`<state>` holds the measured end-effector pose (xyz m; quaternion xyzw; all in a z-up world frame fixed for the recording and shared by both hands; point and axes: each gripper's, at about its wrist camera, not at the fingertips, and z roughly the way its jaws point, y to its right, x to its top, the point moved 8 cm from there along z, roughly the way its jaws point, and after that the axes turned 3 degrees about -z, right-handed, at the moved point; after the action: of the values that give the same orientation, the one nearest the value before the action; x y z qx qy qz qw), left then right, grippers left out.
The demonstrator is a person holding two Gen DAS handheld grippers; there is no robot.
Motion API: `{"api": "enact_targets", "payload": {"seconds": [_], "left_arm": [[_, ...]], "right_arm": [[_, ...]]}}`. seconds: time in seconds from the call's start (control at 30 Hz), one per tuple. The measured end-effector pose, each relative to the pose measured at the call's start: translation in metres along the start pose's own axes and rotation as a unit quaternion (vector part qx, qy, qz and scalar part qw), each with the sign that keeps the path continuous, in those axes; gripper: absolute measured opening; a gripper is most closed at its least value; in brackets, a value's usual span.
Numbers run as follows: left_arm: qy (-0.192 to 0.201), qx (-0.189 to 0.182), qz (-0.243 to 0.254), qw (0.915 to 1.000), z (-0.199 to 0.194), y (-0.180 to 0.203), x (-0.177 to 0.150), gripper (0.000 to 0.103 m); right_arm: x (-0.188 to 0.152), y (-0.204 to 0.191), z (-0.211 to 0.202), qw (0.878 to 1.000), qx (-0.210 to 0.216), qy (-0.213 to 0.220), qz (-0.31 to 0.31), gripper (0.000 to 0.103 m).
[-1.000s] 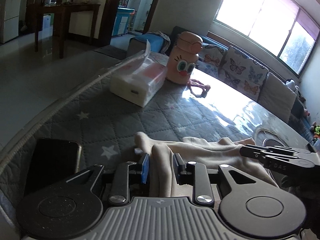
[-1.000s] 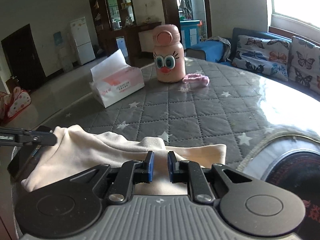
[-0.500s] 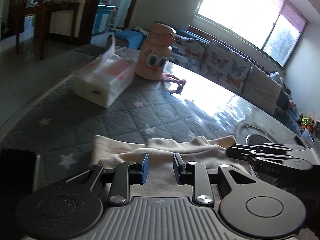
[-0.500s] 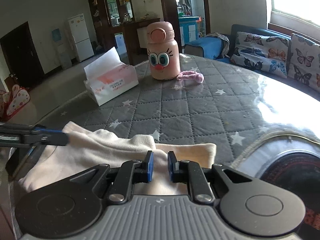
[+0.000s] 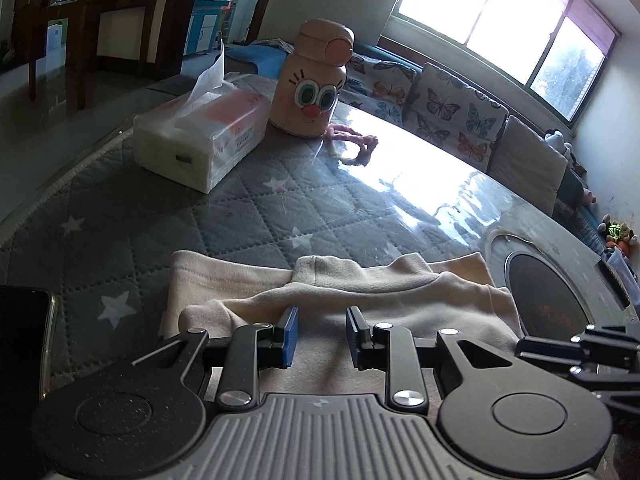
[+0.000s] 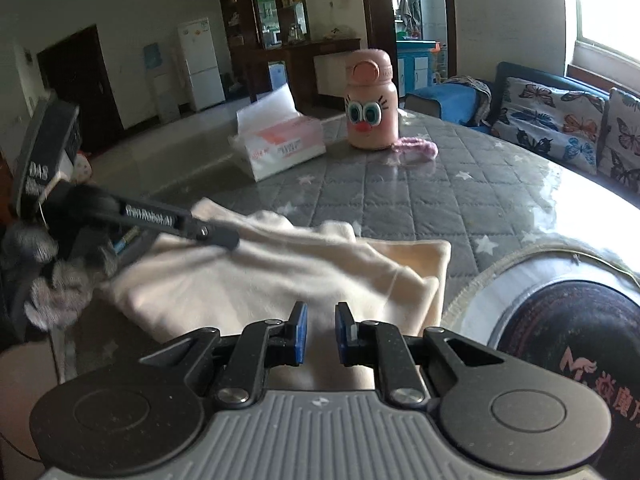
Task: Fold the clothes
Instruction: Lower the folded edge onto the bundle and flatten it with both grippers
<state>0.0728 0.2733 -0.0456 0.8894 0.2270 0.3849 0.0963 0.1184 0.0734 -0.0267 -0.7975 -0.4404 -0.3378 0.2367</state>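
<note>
A cream garment [image 5: 360, 292] lies folded on the grey quilted table cover [image 5: 240, 220], with an upper layer over a lower hem. My left gripper [image 5: 320, 336] sits at its near left edge, and cloth fills the gap between the blue pads. My right gripper [image 6: 320, 334] sits at the near right part of the garment [image 6: 280, 272], jaws narrow with cloth between them. One finger [image 6: 180, 224] of the left gripper reaches over the cloth in the right wrist view. The right gripper's fingers [image 5: 560, 348] show at the far right of the left wrist view.
A tissue box [image 5: 200, 140], a pink cartoon-face bottle [image 5: 312, 92] and a pink strap [image 5: 356, 140] stand further back. A dark phone [image 5: 20, 352] lies at the near left. A round black hob [image 5: 548, 292] is set in the table, right of the garment. A gloved hand [image 6: 52, 280] holds the left gripper.
The bunched fold at the left gripper has come down and the garment now lies flatter and wider. The right gripper has drawn back, and the left gripper looms closer in its view.
</note>
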Motion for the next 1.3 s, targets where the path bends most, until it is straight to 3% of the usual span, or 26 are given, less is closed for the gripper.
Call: {"api": "enact_targets", "payload": {"seconds": [0.13,0.37,0.5,1.0,1.2,1.3], "left_arm": [[0.000,0.002,-0.001,1.0000,-0.001,-0.001,-0.001,0.029],[0.013,-0.011,0.005,0.9998,-0.020,0.004,-0.002,0.029],[0.012,-0.024,0.015,0.9995,-0.030,0.013,-0.010,0.029],[0.004,-0.023,0.015,0.9996,-0.062,0.008,-0.050,0.032],[0.001,-0.019,0.003,0.9998,-0.064,0.000,-0.059,0.032],[0.003,-0.018,0.003,0.9998,-0.067,0.001,-0.059,0.035]], "right_arm": [[-0.014,0.008,0.010,1.000,-0.003,-0.020,0.017,0.013],[-0.013,0.006,-0.006,1.000,0.001,-0.002,0.021,0.013],[-0.024,0.012,0.002,0.999,-0.003,-0.020,0.029,0.012],[0.002,0.013,0.003,0.998,-0.012,0.027,0.049,0.014],[-0.001,0.020,0.033,0.998,-0.027,0.006,0.049,0.014],[0.001,0.018,0.027,0.998,-0.030,0.012,0.047,0.018]]}}
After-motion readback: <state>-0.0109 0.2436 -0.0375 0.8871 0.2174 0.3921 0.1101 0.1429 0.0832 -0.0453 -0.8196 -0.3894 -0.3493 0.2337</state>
